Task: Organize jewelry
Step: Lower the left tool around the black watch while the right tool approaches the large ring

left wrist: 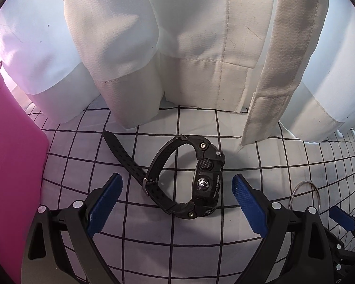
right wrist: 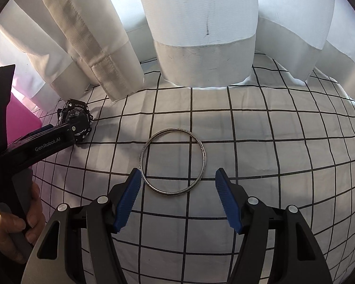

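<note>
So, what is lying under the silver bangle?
Under the silver bangle only the white checked cloth shows, its black lines visible through the ring. What the cloth itself covers cannot be seen.

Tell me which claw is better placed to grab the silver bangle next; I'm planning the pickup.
Right. The right claw hangs open directly over the bangle; the left claw is open over the black watch.

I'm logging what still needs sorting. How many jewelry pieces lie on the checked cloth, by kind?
Black watch: 1
Silver bangle: 1
Total: 2

Both lie on the checked cloth, neither held yet.
</note>
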Tool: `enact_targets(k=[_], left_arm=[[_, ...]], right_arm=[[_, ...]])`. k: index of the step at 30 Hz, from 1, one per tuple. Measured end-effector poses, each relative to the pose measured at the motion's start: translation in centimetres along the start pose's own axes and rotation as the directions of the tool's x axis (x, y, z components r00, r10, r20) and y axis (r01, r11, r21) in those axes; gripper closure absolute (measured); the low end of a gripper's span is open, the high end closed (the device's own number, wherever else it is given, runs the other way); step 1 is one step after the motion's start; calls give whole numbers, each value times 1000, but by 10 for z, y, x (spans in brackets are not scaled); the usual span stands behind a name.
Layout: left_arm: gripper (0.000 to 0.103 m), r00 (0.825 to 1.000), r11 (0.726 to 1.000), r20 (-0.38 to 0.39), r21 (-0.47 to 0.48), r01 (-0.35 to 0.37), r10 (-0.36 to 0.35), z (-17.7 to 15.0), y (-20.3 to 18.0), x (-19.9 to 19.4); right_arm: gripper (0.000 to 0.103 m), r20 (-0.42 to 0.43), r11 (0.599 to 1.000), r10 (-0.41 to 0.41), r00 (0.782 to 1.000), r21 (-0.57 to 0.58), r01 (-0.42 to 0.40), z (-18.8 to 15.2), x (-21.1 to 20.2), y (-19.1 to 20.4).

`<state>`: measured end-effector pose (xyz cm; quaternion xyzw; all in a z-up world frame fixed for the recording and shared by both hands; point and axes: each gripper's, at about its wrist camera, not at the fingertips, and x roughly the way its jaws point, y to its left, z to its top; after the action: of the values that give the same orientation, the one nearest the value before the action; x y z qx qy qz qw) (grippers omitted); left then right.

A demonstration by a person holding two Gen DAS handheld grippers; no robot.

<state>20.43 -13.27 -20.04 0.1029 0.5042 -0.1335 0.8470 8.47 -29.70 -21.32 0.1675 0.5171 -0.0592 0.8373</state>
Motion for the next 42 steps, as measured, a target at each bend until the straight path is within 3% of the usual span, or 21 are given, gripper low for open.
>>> enact_targets(k=[7, 17, 24, 30, 34, 42], left_arm=[[11, 1000, 1000, -10, -3, -8, 8, 5, 14, 13], [11, 1000, 1000, -20, 0, -21, 21, -2, 17, 33], [7, 999, 1000, -18, -2, -26, 26, -2, 15, 44], [5, 1000, 1000, -20, -29, -12, 12, 0, 19, 53], [5, 1000, 1000, -17, -24, -11, 10, -5, 20, 60], [5, 999, 1000, -32, -23, -7, 6, 2, 19, 56]], right_arm=[[32, -32, 999, -10, 999, -36, 9, 3, 16, 8], [24, -10, 984, -130, 991, -123, 128, 5, 33, 23], [9, 9, 980, -161, 987, -114, 161, 8, 44, 20], [9, 29, 980, -160, 987, -116, 162, 16, 51, 22], [9, 99, 979, -148, 984, -125, 160, 12, 50, 16], [9, 109, 980, -156, 982, -104, 168, 3, 46, 18]])
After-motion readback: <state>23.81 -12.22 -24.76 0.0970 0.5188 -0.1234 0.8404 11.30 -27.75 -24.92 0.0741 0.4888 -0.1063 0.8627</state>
